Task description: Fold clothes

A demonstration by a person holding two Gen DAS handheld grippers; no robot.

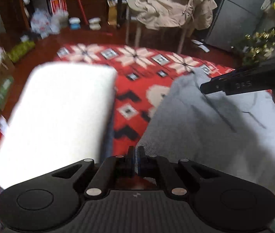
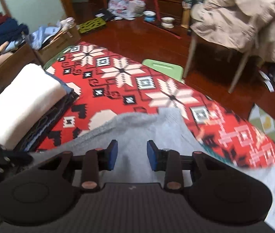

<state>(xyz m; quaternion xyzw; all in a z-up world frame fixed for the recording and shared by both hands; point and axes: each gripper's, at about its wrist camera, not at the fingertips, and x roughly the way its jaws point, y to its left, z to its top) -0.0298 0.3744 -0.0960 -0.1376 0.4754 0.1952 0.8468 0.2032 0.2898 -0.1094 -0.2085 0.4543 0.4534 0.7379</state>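
Grey garment [image 2: 157, 128] lies beside white stack [image 2: 21, 104]; our left tool [image 1: 136, 155] pinches its edge, right tool [image 2: 131, 155] wide above it, nearer.

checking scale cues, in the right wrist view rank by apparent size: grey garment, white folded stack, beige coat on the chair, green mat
1. grey garment, though it is nearest the camera.
2-3. white folded stack and beige coat look alike; the coat is farther, so unranked.
4. green mat, partly hidden behind the red blanket.

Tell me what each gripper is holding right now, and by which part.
The left gripper is shut on an edge of the grey garment. The right gripper is open above the cloth, holding nothing.
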